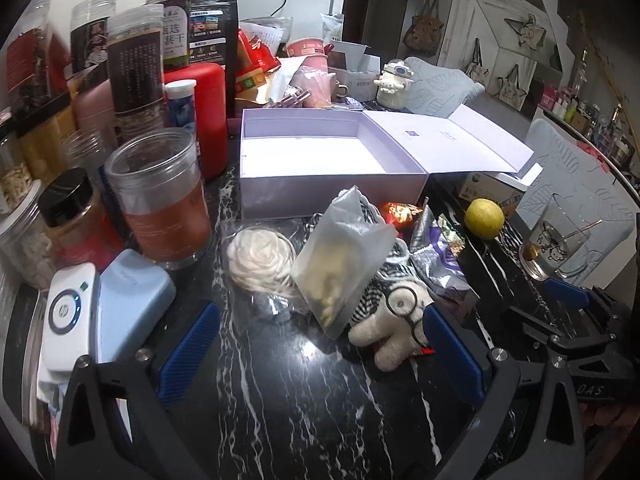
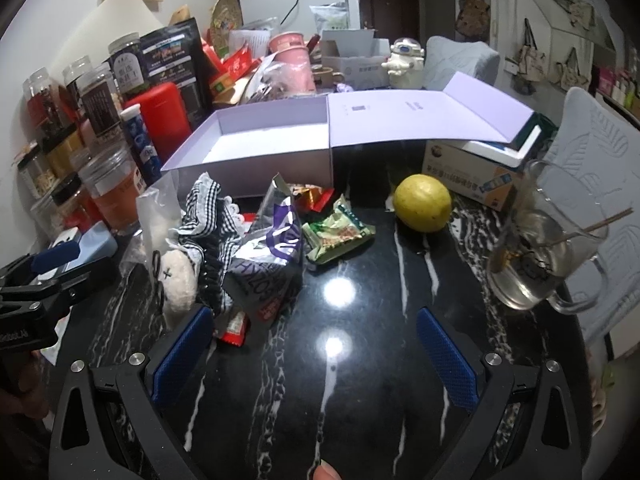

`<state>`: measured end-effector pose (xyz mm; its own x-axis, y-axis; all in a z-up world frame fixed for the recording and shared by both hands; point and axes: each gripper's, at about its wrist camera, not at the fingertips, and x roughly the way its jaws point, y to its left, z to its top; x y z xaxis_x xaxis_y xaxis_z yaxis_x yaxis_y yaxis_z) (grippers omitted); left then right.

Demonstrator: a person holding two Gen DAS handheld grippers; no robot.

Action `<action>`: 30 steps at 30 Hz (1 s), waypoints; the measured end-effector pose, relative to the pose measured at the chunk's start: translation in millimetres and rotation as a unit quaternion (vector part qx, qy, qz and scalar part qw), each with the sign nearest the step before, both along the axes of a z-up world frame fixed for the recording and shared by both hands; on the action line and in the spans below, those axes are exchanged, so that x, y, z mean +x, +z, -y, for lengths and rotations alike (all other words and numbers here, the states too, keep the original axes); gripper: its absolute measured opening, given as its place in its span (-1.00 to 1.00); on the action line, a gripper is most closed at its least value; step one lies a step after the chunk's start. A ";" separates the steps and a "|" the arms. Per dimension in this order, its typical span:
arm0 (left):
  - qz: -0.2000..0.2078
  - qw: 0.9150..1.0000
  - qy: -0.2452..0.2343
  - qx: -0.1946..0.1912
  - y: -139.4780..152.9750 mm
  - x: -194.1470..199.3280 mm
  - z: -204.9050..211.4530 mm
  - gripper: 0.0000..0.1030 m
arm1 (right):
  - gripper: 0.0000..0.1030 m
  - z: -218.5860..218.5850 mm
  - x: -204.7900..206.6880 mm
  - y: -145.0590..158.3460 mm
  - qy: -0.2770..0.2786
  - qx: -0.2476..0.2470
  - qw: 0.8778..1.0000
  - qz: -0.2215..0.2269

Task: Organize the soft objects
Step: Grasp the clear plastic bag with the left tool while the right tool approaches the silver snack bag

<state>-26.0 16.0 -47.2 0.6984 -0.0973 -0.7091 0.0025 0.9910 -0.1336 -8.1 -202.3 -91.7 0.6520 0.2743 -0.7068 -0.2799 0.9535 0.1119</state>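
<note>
A: Left wrist view? 
B: The left gripper (image 1: 320, 340) gapes wide, empty, above the black marble bench (image 1: 288, 400); the white plush doll (image 1: 394, 320) lies beside its right finger, before the open lilac box (image 1: 332, 192).

A: Right wrist view? 
B: The right gripper (image 2: 314, 354) is likewise spread and empty; the doll (image 2: 180, 280) sits beside its left finger.

Glossy marble table (image 2: 360, 360), fuzzy plush toy (image 1: 394, 330)

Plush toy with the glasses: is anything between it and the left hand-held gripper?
Partly. A translucent pouch leans over the plush toy from the left, covering its upper body. The toy's lower part is exposed beside the right finger of the open left hand-held gripper, with bare tabletop between the fingers.
</note>
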 end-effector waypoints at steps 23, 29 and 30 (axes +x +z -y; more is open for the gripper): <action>-0.025 0.993 -0.089 -0.068 -34.0 73.4 1.1 0.13 | 1.00 -8.3 38.8 -18.9 0.025 0.010 0.999 -0.041; -0.025 0.991 -0.095 -0.088 -25.0 64.6 -2.0 -0.23 | 1.00 -14.3 41.3 -21.2 0.041 0.012 0.998 -0.044; -0.021 0.991 -0.095 -0.093 -20.9 60.7 -3.3 -0.24 | 1.00 -14.9 41.4 -21.4 0.041 0.011 0.998 -0.044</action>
<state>34.7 19.3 -68.1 0.6250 -0.3557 -0.6949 0.1769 0.9315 -0.3177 33.3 -187.4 -113.1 0.5624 0.3404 -0.7535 -0.3460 0.9246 0.1594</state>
